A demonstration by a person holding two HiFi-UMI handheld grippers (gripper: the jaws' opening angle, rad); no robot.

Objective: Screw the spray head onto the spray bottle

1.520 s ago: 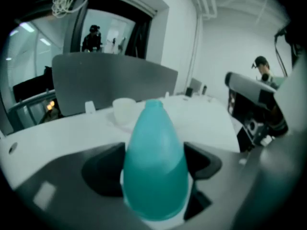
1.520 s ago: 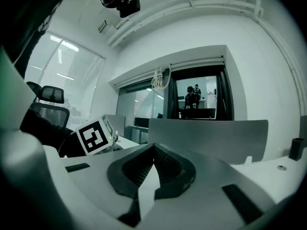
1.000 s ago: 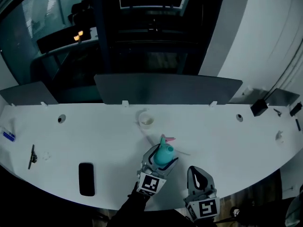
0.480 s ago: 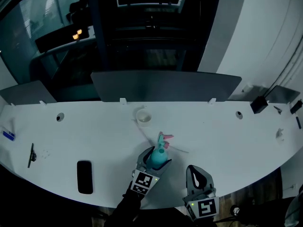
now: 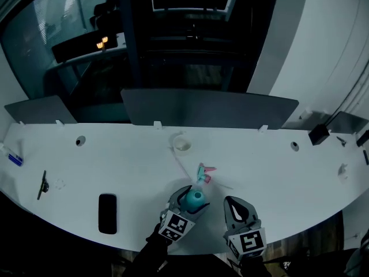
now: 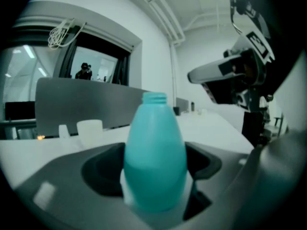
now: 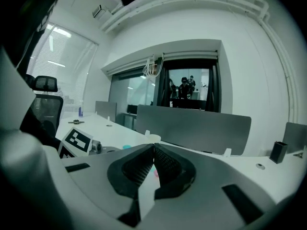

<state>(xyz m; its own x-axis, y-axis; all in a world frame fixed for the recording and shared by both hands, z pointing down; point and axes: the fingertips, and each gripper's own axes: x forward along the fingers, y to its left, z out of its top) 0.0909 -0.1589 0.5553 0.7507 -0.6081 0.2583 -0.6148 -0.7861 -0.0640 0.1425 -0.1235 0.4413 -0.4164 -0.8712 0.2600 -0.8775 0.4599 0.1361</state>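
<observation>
Bottle (image 6: 155, 157) lowered and drawn toward the near edge, gripped upright in left tool (image 5: 194, 195), neck bare. Spray head (image 5: 204, 173) lying on tabletop (image 5: 115, 166) just beyond, no longer overlapped by the bottle. Right tool (image 5: 237, 205) clenched on nothing, just right of bottle. Probably steadied for fitting; head not yet picked up, so right tool would need opening first.
</observation>
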